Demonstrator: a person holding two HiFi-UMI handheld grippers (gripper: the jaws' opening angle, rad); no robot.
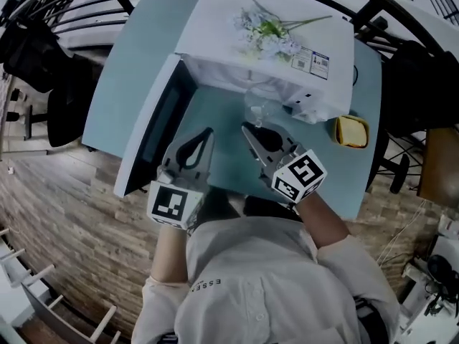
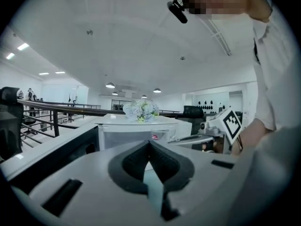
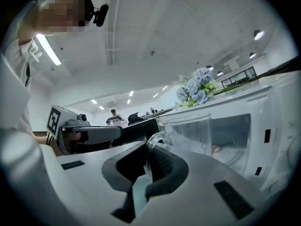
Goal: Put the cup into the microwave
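The microwave stands on the pale blue bench with its door swung open to the left. The print on the sticker on its top is too small to read. Flowers lie on top of it. The clear, empty glass cup is just in front of the open cavity, and the right tool pinches its handle. The left tool is pressed together on nothing.

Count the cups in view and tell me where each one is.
1. The glass cup is just in front of the open microwave, its handle pinched by the right gripper. Any others behind the microwave would be hidden.
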